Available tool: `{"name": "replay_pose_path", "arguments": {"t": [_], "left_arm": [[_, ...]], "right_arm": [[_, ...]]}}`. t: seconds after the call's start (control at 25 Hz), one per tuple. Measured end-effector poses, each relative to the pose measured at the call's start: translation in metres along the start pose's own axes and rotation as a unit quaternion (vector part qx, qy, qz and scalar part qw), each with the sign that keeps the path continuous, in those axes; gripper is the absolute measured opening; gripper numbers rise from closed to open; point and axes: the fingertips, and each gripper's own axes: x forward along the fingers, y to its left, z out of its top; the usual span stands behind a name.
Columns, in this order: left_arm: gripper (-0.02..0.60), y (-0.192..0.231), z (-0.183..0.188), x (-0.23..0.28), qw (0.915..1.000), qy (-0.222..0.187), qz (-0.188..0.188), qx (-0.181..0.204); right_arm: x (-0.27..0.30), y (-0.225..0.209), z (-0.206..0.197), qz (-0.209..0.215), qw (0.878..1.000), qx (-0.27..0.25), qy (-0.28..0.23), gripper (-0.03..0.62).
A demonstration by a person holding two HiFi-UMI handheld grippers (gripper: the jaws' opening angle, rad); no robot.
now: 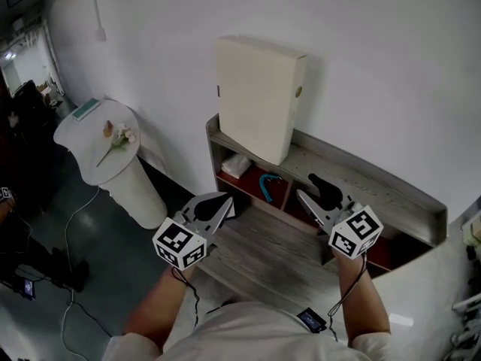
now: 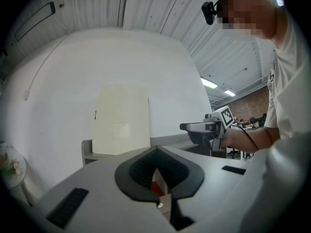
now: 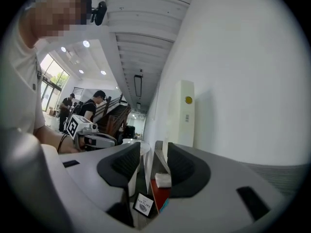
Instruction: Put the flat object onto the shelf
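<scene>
The flat object is a cream slab-shaped box [image 1: 259, 96]. It stands upright on the top board of the grey wooden shelf [image 1: 376, 183] and leans against the white wall; it also shows in the left gripper view [image 2: 121, 120] and edge-on in the right gripper view [image 3: 181, 113]. My left gripper [image 1: 224, 201] hovers in front of the shelf's left end, its jaws together with nothing in them [image 2: 155, 154]. My right gripper [image 1: 307, 188] is held before the middle compartments, its jaws apart and empty [image 3: 154, 152]. Neither gripper touches the box.
The red-lined compartments hold a white tissue pack [image 1: 237, 165] and a teal curved piece [image 1: 268, 186]. A low wooden platform [image 1: 263, 254] lies before the shelf. A round white side table [image 1: 98, 138] with a flower stands at the left, with cables on the floor.
</scene>
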Motion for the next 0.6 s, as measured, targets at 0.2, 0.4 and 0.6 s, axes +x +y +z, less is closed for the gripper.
{"name": "replay_pose_path", "arguments": {"t": [0.2, 0.4, 0.6], "left_arm": [[0.012, -0.034, -0.012, -0.011, 0.9999, 0.006, 0.011, -0.004], [0.012, -0.071, -0.032, -0.027, 0.9993, 0.015, 0.021, -0.026], [0.012, -0.116, -0.039, -0.040, 0.9989, 0.023, 0.026, -0.030]], "right_arm": [[-0.033, 0.028, -0.021, -0.004, 1.000, -0.001, 0.003, 0.113], [-0.069, 0.055, -0.053, -0.003, 1.000, -0.001, 0.024, 0.054], [-0.114, 0.078, -0.062, -0.016, 1.000, -0.002, 0.016, 0.032]]}}
